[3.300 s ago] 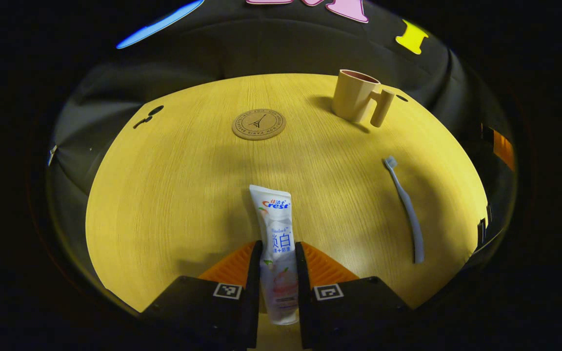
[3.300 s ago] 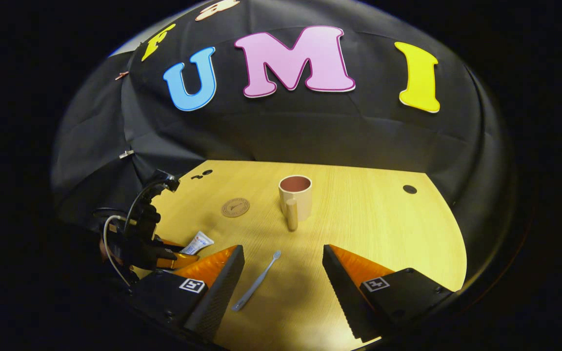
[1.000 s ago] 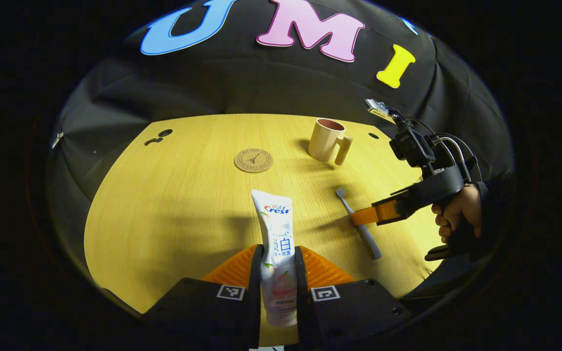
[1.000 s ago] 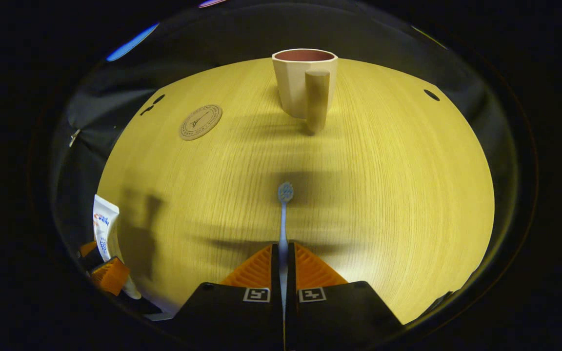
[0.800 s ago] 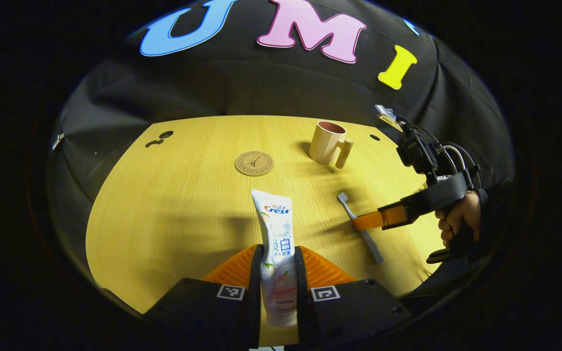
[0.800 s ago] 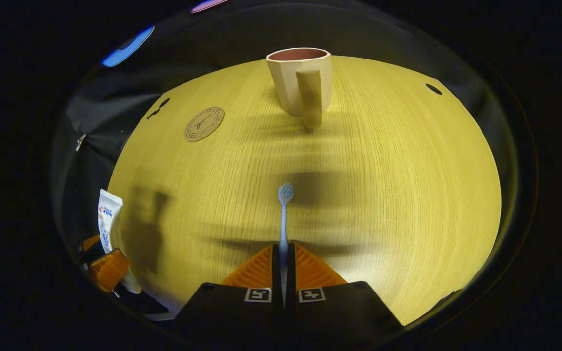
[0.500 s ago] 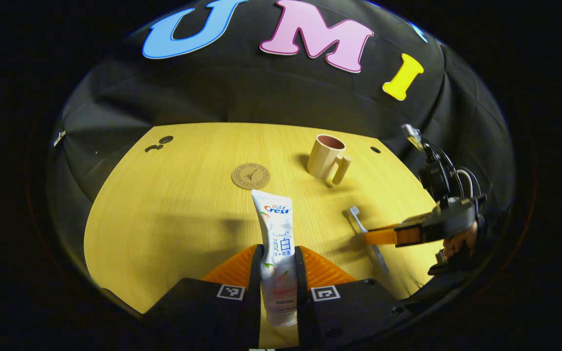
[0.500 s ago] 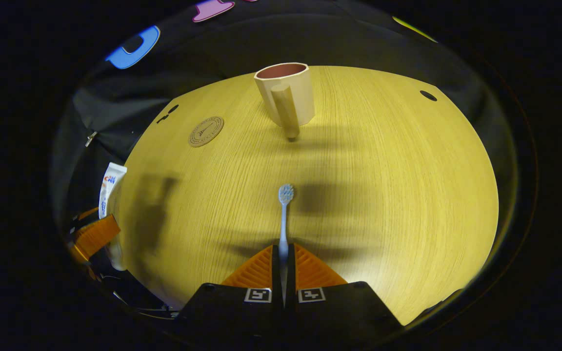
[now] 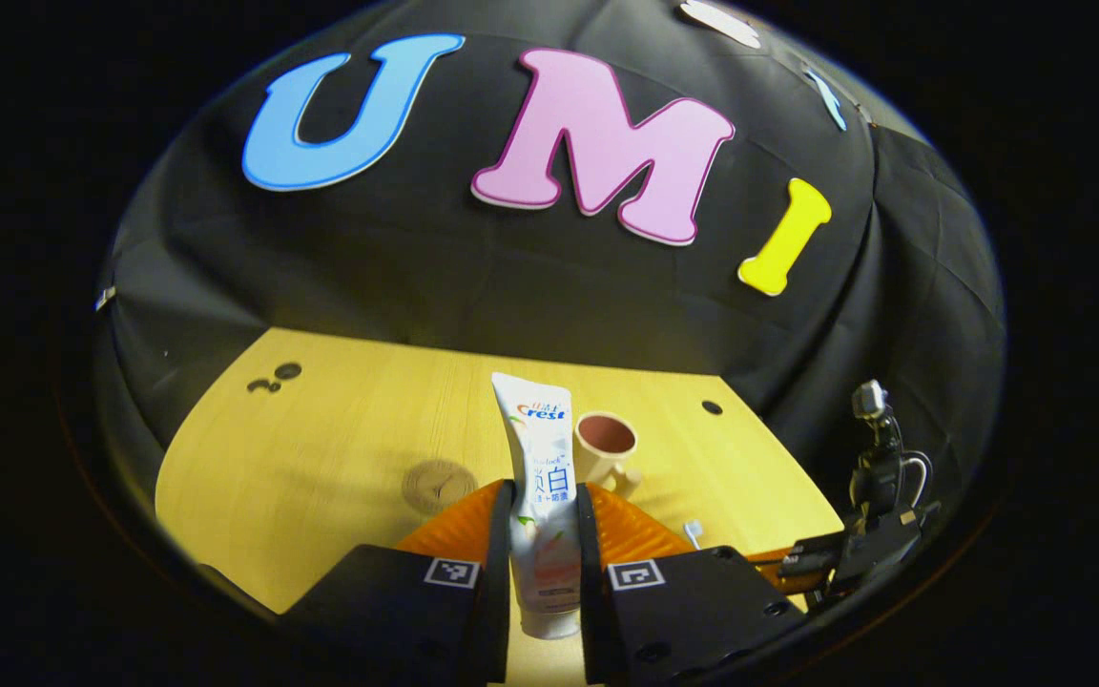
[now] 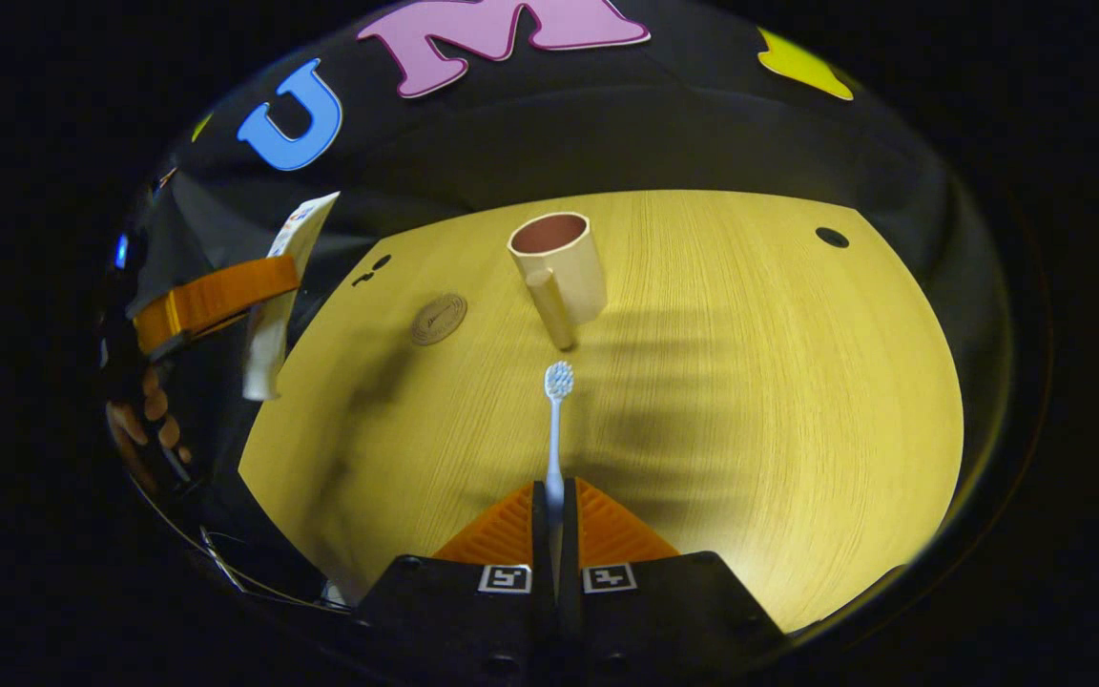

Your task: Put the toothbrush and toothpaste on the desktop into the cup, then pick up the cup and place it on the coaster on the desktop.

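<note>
Both items are lifted: the left gripper (image 9: 545,534) clamps the toothpaste (image 9: 540,458) and the right gripper (image 10: 554,520) pinches the toothbrush (image 10: 556,420). The cup (image 10: 559,262) stands at upper centre of the right gripper view, the coaster (image 10: 438,318) to its left. Next, each item likely needs tipping over the cup's mouth before release.

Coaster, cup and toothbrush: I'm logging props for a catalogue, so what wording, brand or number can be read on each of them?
Coaster: a round printed emblem, too small and blurred to read.
Cup: no text on the side that shows.
Toothbrush: no text visible on the head or the thin handle.
</note>
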`<move>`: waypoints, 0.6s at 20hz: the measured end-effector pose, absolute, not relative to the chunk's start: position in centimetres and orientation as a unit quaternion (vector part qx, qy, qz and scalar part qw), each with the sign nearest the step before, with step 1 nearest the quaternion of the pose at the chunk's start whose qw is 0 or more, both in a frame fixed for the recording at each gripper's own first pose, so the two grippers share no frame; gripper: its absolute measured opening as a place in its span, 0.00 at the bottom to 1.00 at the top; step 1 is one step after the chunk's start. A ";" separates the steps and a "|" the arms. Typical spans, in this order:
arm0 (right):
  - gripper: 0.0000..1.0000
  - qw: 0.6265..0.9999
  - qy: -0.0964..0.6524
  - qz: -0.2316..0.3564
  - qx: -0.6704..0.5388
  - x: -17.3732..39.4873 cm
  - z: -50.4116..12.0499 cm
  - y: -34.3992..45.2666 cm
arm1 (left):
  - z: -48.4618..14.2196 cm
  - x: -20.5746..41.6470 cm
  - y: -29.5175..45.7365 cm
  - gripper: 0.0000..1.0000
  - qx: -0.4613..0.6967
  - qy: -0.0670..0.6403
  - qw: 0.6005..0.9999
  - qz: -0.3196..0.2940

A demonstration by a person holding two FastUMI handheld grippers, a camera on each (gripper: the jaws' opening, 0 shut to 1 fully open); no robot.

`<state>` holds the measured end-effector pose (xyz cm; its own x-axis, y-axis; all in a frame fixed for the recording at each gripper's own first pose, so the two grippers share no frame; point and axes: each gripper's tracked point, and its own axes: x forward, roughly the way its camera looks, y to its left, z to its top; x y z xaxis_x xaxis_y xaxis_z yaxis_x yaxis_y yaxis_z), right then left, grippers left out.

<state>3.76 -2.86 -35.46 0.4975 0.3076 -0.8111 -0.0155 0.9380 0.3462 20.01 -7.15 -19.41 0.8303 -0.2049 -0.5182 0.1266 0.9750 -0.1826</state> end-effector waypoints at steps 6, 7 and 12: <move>0.00 0.862 0.479 0.108 0.128 4.8 -34.6 -5.7 | -18.4 27.3 -10.2 0.35 -0.075 0.229 0.965 -0.105; 0.05 0.861 0.478 0.107 0.133 4.9 -34.6 -6.3 | -18.4 28.2 -10.7 0.35 -0.073 0.218 0.967 -0.113; 0.05 0.867 0.471 0.103 0.127 5.3 -34.7 -7.8 | -18.1 33.8 -13.3 0.35 -0.057 0.149 0.977 -0.143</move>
<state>5.26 -7.80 -34.65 0.5352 0.2990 -0.7901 -0.0592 0.9462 0.3180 33.83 -13.28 -18.11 0.9147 -0.2970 -0.2739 0.2630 0.9524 -0.1543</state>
